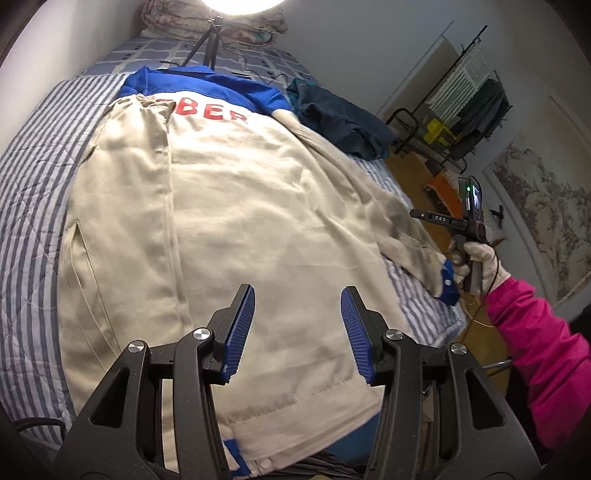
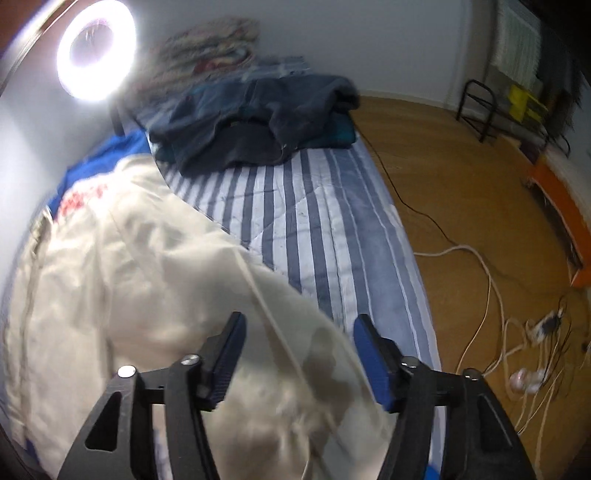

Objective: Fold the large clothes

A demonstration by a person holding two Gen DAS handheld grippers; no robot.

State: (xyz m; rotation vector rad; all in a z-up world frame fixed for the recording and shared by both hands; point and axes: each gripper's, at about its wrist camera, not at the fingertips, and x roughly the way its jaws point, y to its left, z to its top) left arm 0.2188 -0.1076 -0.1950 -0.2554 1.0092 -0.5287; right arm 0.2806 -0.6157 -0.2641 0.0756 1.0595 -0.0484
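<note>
Lying back-up on the striped bed (image 1: 29,192), cream jacket (image 1: 229,206) spread beneath the left gripper (image 1: 297,332), jaws apart and empty above its hem, right gripper (image 2: 299,354) likewise apart over the right sleeve (image 1: 402,225), dark clothes (image 2: 258,118) piled beyond

Striped bed (image 1: 29,206) spread beneath the gripper, cream jacket (image 1: 229,206) laid flat ahead, dark clothes (image 2: 258,114) piled farther away, folded quilt (image 1: 221,26) beyond
</note>
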